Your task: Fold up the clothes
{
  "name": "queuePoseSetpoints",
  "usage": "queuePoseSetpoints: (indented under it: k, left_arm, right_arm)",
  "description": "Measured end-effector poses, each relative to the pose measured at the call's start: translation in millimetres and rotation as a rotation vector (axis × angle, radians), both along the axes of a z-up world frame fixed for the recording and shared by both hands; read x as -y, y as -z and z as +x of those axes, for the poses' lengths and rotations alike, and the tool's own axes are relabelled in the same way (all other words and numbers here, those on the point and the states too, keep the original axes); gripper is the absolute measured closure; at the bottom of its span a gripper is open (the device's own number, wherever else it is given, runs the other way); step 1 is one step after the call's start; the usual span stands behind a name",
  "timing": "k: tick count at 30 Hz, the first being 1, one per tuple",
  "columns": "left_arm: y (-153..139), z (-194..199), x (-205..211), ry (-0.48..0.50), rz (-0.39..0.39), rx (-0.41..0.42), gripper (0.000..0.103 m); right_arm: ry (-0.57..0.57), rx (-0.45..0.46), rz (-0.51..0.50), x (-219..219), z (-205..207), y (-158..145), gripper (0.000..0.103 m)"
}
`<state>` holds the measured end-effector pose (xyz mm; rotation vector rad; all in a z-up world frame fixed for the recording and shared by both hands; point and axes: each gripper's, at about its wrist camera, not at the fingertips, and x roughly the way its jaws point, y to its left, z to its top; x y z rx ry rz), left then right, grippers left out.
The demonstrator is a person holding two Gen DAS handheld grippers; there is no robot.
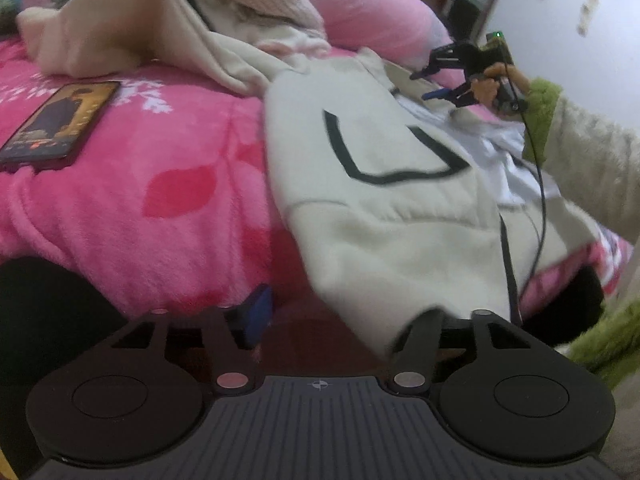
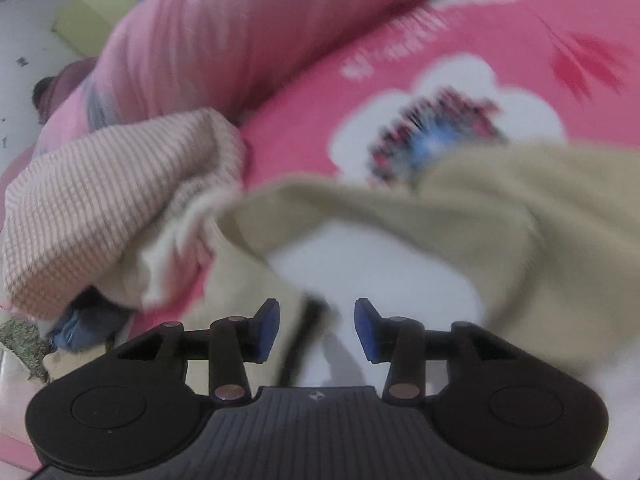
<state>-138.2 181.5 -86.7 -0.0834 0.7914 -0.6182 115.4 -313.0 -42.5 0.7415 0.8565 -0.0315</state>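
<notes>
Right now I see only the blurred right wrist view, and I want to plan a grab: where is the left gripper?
Observer: The left gripper is at the bed's edge, open, with the hoodie hem draped over one finger.
Operator: Anything on the bed to avoid?
Observer: A phone lies on the blanket, left of the hoodie and apart from it.
Operator: Where does my gripper sit from there?
Observer: The right gripper is above the hoodie's far end, opposite the left one.
</notes>
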Motion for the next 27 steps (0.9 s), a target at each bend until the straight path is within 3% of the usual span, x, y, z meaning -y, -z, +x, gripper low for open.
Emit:
queuePoseSetpoints:
  k: [3, 7, 14, 21, 27]
  left_arm:
    - [2, -8, 5, 0.048, -0.007, -0.027, 0.031]
    - [2, -14, 6, 0.022, -0.058, -0.075, 0.031]
    - [-14, -8, -37, -0.135, -0.308, -0.127, 0.031]
    - [-24, 16, -39, -0.162, -0.334, -0.138, 0.032]
    - [-29, 6, -69, -0.066, -0.481, -0.168, 0.031]
  right_arm:
    - [-0.006, -0.025, 0.061, 4, -29, 1, 0.056]
    - [-0.036, -0.022, 0.103, 1, -70, -10, 0.055]
    - [-0.161, -0.022, 0.151, -25, -123, -21, 0.055]
    - [-0.079, -0.065, 0.141, -36, -84, 8, 0.055]
    - [0.006, -0.033, 0.078, -31, -27, 26, 0.056]
